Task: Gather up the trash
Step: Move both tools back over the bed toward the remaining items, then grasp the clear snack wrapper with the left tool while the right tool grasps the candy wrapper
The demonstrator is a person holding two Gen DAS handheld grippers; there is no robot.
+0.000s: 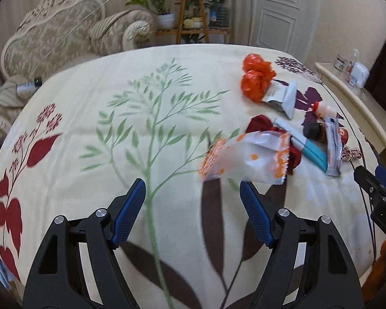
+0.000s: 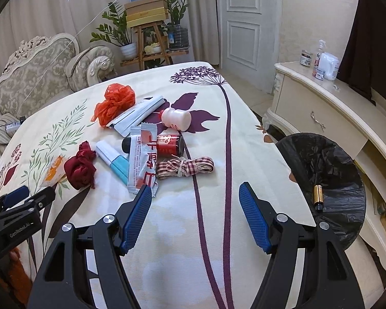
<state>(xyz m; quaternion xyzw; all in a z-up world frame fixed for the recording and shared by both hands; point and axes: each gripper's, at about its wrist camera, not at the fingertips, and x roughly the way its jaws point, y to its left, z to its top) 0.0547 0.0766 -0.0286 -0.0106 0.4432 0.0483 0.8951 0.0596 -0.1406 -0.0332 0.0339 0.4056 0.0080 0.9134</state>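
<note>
Gold battery [image 2: 318,197] upright in black-lined bin [image 2: 347,206]; both hand-held grippers [image 1: 193,200] [image 2: 195,200] wide, empty

A lived-in room of a private home, with a floral-printed cloth [image 2: 167,231] spread over the surface in the foreground. At 10 o'clock stands an ornately carved, damask-upholstered sofa [image 2: 38,74]; at 12 o'clock a wooden plant stand [image 2: 151,43] carries potted greenery [image 2: 121,31] and stacked boxes [image 2: 145,13] before pale curtains [image 2: 64,5]. A white panelled door [image 2: 244,23] sits at 1 o'clock, and a cream curved dresser [image 2: 321,110] bearing household bottles [image 2: 321,59] at 2 o'clock.
</note>
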